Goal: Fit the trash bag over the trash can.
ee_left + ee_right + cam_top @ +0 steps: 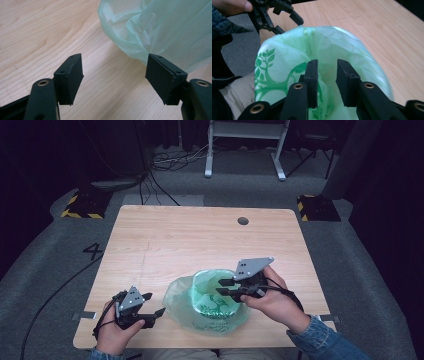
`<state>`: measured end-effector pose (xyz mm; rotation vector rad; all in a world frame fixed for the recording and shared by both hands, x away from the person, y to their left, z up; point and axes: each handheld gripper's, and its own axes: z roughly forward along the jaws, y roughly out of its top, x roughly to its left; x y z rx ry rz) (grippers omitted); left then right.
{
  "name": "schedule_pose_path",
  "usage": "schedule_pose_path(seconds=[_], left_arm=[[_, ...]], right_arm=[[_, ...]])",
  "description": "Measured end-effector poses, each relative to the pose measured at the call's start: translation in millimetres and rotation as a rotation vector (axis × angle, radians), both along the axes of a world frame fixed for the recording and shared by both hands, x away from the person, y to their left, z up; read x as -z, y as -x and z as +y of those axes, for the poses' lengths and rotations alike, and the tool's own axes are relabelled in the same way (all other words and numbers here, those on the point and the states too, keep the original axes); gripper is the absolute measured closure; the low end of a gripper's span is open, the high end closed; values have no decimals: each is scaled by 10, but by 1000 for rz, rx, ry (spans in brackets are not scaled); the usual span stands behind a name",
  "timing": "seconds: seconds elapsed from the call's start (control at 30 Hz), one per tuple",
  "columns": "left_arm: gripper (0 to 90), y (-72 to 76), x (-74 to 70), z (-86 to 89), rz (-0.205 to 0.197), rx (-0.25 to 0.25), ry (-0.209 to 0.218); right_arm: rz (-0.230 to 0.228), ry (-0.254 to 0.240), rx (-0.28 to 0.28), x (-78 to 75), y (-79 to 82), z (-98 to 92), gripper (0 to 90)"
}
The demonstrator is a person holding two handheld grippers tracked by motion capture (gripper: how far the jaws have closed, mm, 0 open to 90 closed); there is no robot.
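High view: a thin, translucent green plastic bag (207,302) with a darker green tree print lies crumpled on the near part of the pale wood-grain tabletop (200,240), its mouth billowed open and facing up. One landmark serves for all places below: the bag.

Right hand-held gripper (223,286) sits over the bag's open mouth, at its right rim, jaws pointing toward the bag's left. In the right gripper view the two black jaws stand a narrow gap apart, with the bag's inner wall behind them; no film can be seen pinched between the pads (312,82), so it is judged not yet gripping.

Left hand-held gripper (153,304) rests just beside the bag's left edge, apart from it. In the left gripper view its jaws are spread wide over bare wood, the bag's bulge (160,27) beyond them, nothing between them.

Step in hand, as judged: opening or spreading the bag, with the right side seeking a hold on the rim.

Next move calls for the right jaws to straddle a single layer of the rim and press together on it, then for the left side to advance and take the opposite rim. The film is slack and slippery; a shallow bite may slip.
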<state>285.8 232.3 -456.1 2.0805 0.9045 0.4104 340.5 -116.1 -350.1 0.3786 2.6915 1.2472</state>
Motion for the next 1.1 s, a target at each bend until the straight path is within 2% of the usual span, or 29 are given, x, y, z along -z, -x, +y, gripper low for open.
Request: schedule_pose_path(seconds=[0.13, 0.27, 0.4, 0.6, 0.7, 0.83, 0.97, 1.1], left_arm=[[301, 1, -5, -1, -3, 1, 2], [296, 6, 9, -32, 5, 27, 11], [294, 4, 16, -77, 5, 46, 0], [291, 6, 25, -102, 9, 56, -1], [291, 8, 28, -112, 12, 54, 0], [292, 10, 24, -108, 9, 55, -4], [293, 4, 24, -98, 3, 46, -6], [293, 6, 28, -106, 8, 47, 0]], right_arm=[[20, 33, -30, 55, -6, 148, 718], [34, 63, -59, 83, 2, 235, 683], [55, 103, -96, 121, 32, 294, 677], [90, 120, -141, 138, 89, 339, 650], [108, 108, -151, 145, 91, 351, 611], [91, 80, -128, 117, 46, 319, 581], [12, 17, -71, -24, -10, 242, 511], [-56, -10, -19, -120, -75, 201, 473]])
